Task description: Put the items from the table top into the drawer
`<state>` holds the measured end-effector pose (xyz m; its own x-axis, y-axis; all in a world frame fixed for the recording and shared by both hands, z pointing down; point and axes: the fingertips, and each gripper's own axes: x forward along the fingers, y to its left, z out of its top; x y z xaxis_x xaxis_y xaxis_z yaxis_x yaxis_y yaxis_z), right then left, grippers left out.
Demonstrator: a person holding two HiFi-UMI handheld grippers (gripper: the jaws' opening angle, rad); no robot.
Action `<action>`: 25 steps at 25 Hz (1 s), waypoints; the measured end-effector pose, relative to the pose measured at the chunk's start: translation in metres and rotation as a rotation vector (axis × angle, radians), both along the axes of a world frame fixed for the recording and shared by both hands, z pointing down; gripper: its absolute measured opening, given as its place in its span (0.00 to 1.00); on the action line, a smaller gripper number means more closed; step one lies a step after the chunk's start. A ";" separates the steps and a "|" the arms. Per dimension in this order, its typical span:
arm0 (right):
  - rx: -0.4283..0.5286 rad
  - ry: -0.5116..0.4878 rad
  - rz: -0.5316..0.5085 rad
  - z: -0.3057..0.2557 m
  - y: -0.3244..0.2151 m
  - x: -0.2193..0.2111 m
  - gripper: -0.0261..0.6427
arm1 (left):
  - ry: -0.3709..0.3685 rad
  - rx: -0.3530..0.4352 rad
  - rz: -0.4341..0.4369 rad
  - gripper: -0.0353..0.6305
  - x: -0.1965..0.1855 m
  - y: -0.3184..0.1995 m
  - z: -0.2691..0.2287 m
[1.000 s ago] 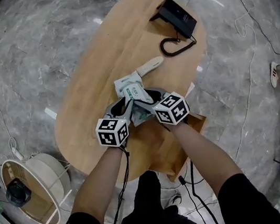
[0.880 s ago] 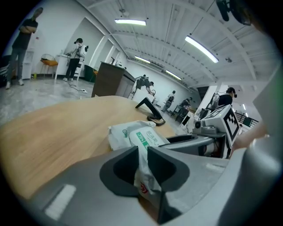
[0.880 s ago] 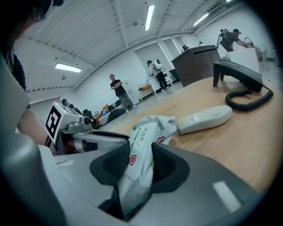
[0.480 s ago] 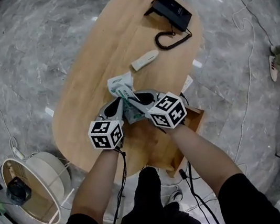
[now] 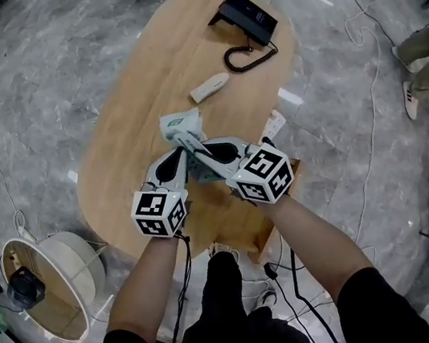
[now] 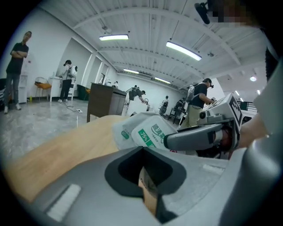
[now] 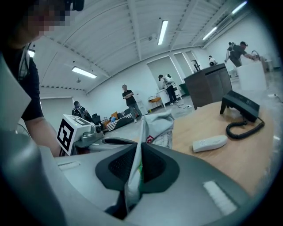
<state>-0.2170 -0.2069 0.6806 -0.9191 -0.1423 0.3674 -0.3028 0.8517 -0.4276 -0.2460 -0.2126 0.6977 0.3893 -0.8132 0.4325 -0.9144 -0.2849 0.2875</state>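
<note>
Wipes pack (image 5: 181, 125) is over the middle of the wooden table (image 5: 130, 128), and I hold it with both grippers. My left gripper (image 5: 184, 157) has its fingers pinched shut on the pack's near edge. My right gripper (image 5: 197, 150) has just been closing, and now squeezes a thin fold of the pack. A white remote (image 5: 209, 87) lies at 1 o'clock from the pack. The open drawer (image 5: 245, 231) sits at 5 o'clock.

Big open lab or workshop hall: grey marble-look floor (image 5: 22, 93), arched white ceiling (image 6: 150, 39) with strip lights (image 6: 183, 50), loose cables (image 5: 375, 107) on floor, several people (image 6: 200, 99) standing at far benches, oval wooden table (image 5: 145, 97) with desk phone (image 5: 247, 16).
</note>
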 end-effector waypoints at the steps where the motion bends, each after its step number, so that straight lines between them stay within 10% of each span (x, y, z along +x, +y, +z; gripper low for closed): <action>1: 0.015 -0.009 0.002 -0.010 0.002 0.004 0.11 | -0.007 0.020 0.008 0.05 0.004 0.002 -0.010; 12: 0.106 -0.023 0.078 -0.090 0.053 0.085 0.11 | 0.001 0.115 0.118 0.05 0.085 0.049 -0.091; 25: -0.041 -0.022 0.225 -0.042 0.139 0.181 0.11 | -0.008 -0.018 0.253 0.05 0.182 0.135 -0.042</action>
